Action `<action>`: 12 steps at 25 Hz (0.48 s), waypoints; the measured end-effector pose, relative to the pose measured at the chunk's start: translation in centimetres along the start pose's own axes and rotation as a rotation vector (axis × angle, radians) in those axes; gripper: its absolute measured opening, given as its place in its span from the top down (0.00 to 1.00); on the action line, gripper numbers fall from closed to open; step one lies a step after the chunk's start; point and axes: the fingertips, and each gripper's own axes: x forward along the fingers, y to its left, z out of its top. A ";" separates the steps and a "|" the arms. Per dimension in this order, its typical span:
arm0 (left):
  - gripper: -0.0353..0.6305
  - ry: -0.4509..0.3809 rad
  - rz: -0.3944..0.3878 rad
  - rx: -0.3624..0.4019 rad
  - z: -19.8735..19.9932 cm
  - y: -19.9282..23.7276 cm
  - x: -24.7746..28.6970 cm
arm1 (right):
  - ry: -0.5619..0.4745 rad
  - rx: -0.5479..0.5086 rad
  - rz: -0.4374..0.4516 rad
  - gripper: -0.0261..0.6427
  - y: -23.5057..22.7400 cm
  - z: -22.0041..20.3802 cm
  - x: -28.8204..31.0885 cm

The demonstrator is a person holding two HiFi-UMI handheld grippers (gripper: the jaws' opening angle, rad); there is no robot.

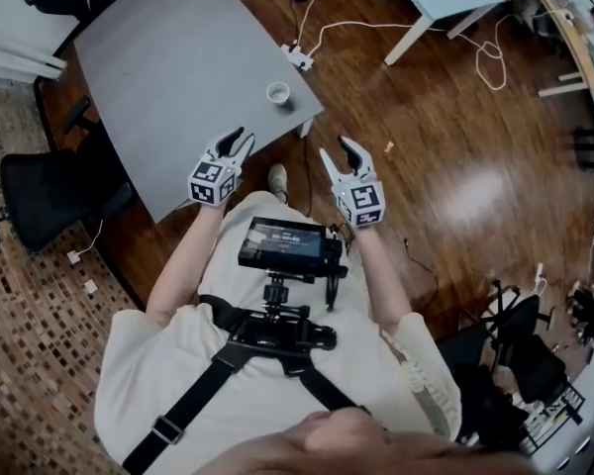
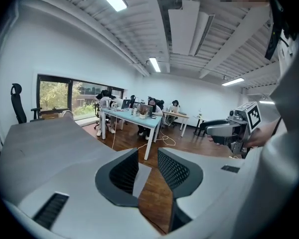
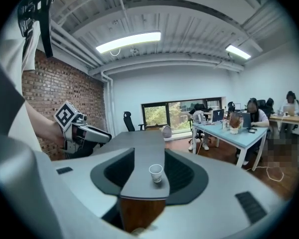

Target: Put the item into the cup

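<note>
- Wooden floor (image 1: 445, 166): fills the right of the head view, with white cables trailing across it.
- Grey bench (image 1: 178, 77): upper left, one corner pointing toward the person.
- Person's torso (image 1: 208, 364): pale shirt under black harness straps, with a small dark screen (image 1: 287, 245) mounted at the chest.
- Black office chair (image 1: 49, 191): just beside the bench's left edge.
- Left claw (image 1: 238, 139): jaws apart and nothing between them, held over the bench's near edge.
- Right claw (image 1: 337, 149): jaws apart and empty, held over the floor just off the bench corner.
- Cup (image 1: 277, 93): white, upright, on the bench near that corner (the right gripper view frames it between the jaws, well beyond them).
</note>
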 end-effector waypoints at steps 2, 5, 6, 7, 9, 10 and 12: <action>0.76 -0.014 0.010 -0.001 -0.5 -2.4 -1.2 | 0.005 0.001 -0.003 0.66 0.4 -0.7 -2.3; 0.76 -0.030 0.023 0.012 -1.6 -6.0 -3.0 | -0.001 0.003 -0.010 0.66 1.2 -1.5 -5.6; 0.76 -0.031 0.030 0.015 -2.2 -7.1 -3.6 | -0.004 0.006 -0.010 0.66 1.5 -1.8 -6.6; 0.76 -0.031 0.039 0.013 -2.9 -8.1 -4.2 | -0.006 0.008 -0.007 0.66 2.0 -2.1 -7.6; 0.76 -0.028 0.059 -0.003 -4.6 -9.8 -5.7 | -0.004 0.007 0.003 0.66 3.1 -2.9 -9.5; 0.76 -0.029 0.069 -0.014 -5.4 -10.7 -6.6 | -0.001 0.003 0.010 0.66 3.8 -3.2 -10.5; 0.76 -0.040 0.092 -0.036 -6.6 -12.5 -9.1 | 0.004 -0.007 0.030 0.66 5.4 -3.8 -12.2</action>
